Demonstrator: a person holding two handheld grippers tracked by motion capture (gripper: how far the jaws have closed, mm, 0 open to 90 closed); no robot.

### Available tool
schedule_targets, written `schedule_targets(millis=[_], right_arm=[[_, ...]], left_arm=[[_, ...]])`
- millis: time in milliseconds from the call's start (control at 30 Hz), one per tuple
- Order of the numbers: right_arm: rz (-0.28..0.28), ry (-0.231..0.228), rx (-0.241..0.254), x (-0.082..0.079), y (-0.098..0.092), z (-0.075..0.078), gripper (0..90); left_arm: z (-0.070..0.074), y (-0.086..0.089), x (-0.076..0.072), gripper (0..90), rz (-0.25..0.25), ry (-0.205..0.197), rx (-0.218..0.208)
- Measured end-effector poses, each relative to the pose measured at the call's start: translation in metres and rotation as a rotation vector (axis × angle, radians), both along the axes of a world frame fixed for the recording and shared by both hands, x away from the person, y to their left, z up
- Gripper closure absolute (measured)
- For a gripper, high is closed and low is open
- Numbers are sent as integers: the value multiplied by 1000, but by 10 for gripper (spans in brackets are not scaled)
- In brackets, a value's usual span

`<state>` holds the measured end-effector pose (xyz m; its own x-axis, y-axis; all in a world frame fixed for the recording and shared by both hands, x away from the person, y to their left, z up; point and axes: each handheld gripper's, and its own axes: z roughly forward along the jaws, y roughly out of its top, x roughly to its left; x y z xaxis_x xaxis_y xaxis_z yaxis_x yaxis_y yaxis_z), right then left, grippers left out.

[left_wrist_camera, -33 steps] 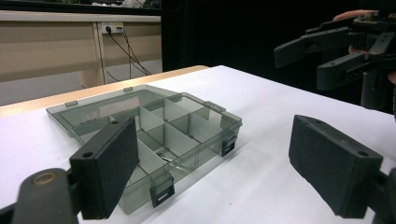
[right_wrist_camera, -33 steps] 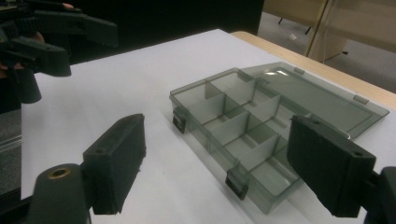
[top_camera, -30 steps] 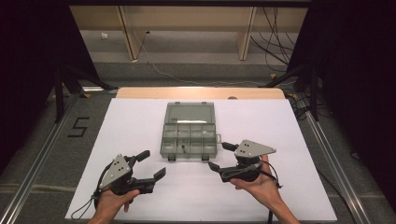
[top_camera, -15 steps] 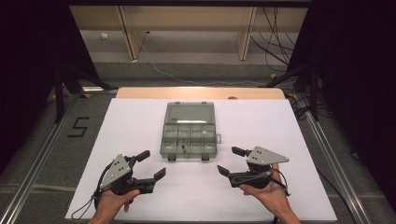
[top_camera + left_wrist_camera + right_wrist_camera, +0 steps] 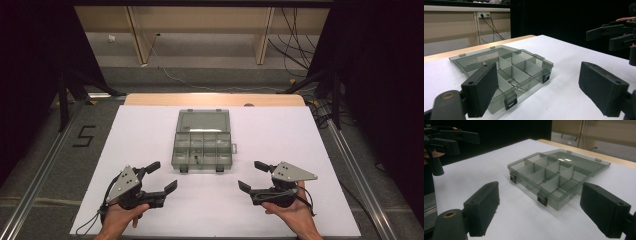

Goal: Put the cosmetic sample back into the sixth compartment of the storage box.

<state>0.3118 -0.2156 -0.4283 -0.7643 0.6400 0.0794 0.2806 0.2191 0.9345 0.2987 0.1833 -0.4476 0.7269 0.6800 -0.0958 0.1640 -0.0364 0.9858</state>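
At the near edge of the white table [image 5: 150, 130], the left gripper [image 5: 161, 177] is held in a hand [image 5: 117, 222] at the left, and the right gripper [image 5: 252, 176] is held in a hand [image 5: 290, 215] at the right. Both are seen with their jaws spread wide, and nothing is gripped between them. The two grippers are kept well apart from each other and are turned inward towards the middle of the table.

Farther in, between and beyond the two grippers, a smoky clear compartment box [image 5: 202, 147] is found lying on the table, untouched by either tool. Its lid [image 5: 202, 121] is laid flat open on the far side. Two dark latches are seen on its near wall. In the left gripper view, a small dark item, too small to be identified, is seen in one near compartment [image 5: 510, 82].

Beyond the table, a wooden edge and cables on the floor are visible.
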Motion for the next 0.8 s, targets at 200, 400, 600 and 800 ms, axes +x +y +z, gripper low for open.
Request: schedule_targets(millis=[200, 400, 600, 800], right_arm=[[-5, -6, 16, -2, -4, -2, 167], [-20, -5, 16, -1, -6, -2, 168], [-23, -14, 30, 0, -9, -1, 168], [-6, -3, 31, 1, -8, -2, 168]], left_arm=[[0, -1, -1, 156, 6, 11, 6], [0, -1, -1, 156, 4, 8, 10], [0, -1, -1, 156, 6, 9, 10], [0, -1, -1, 156, 7, 11, 8]])
